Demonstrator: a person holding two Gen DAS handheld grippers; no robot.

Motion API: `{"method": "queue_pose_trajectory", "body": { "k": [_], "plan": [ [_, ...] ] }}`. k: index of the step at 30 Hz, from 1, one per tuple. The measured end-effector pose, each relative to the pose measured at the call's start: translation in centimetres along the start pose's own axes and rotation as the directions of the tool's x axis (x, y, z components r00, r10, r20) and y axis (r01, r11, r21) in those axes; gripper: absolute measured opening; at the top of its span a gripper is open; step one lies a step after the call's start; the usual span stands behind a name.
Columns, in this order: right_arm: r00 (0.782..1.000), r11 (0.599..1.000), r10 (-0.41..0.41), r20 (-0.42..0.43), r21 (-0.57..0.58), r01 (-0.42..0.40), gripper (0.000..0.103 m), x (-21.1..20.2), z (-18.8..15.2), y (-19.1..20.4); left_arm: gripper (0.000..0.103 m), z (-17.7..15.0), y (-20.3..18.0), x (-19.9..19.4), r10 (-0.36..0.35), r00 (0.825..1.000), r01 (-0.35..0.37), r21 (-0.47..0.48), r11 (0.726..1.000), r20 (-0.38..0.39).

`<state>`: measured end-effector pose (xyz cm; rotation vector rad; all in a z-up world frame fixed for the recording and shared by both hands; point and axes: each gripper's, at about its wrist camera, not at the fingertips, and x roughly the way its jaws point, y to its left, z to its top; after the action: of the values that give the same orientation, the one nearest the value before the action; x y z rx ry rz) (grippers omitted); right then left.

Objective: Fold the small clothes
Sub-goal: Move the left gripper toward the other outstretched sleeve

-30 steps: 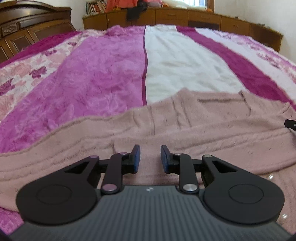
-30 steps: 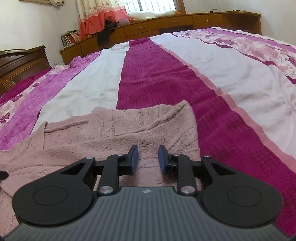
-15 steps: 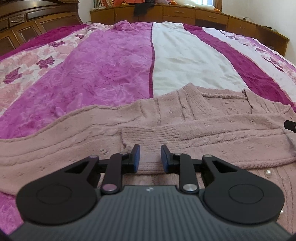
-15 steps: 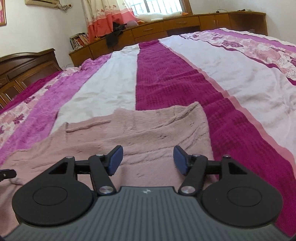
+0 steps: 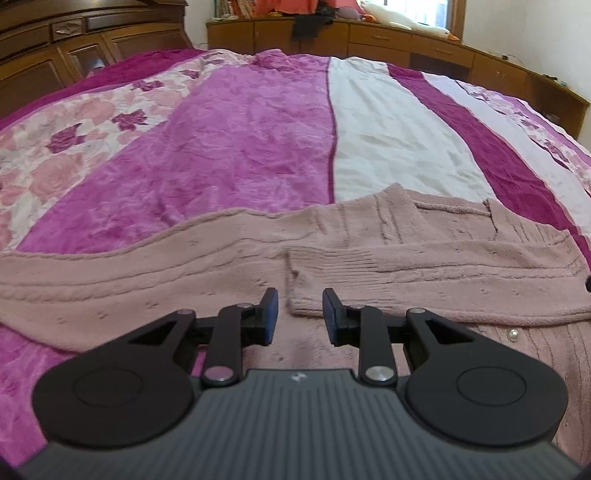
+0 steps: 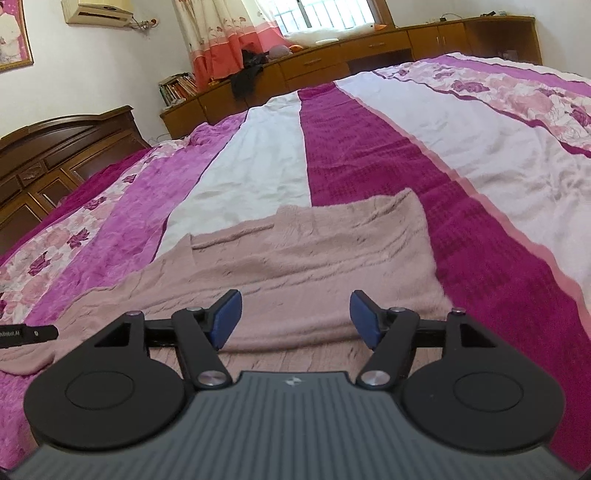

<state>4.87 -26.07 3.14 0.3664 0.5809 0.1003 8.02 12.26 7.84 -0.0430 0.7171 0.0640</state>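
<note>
Left wrist view: bedspread, striped magenta, white and floral, ran from near to far. Headboard stood far left. Cabinets lined the far wall, with dark clothing draped over them and a plush goose on top.

Cardigan, dusty pink knit, lay flat on the near part of the bedspread, long axis left to right. One sleeve stretched out to the left. The other sleeve was folded across the body, its ribbed cuff end pointing left. A pearl button showed near right.

Left gripper sat low over the cardigan, fingers partly open, the cuff edge just beyond the gap; nothing was held.

Right wrist view: bedspread, headboard at left, cabinets far. Curtain and air conditioner were on the far wall; books stood on the cabinet's left end.

Cardigan lay across the near bedspread, its right edge running near to far.

Right gripper hung above the cardigan, fingers spread wide, holding nothing. The left gripper's tip showed at the left edge.
</note>
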Motion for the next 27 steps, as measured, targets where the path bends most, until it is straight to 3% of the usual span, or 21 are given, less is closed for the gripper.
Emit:
{"method": "queue_pose_trajectory", "body": {
  "k": [12,27],
  "plan": [
    [1.0,1.0,0.026,-0.013,-0.005,-0.026,0.073,-2.9,-1.9,1.6,0.029,-0.5,4.7,-3.0,0.087,0.996,-0.088,-0.091,0.992,-0.011],
    [0.997,1.0,0.009,-0.077,-0.002,-0.009,0.073,-3.5,-4.6,2.5,0.029,-2.3,11.6,-3.6,0.181,0.981,-0.192,-0.239,0.952,-0.065]
  ]
}}
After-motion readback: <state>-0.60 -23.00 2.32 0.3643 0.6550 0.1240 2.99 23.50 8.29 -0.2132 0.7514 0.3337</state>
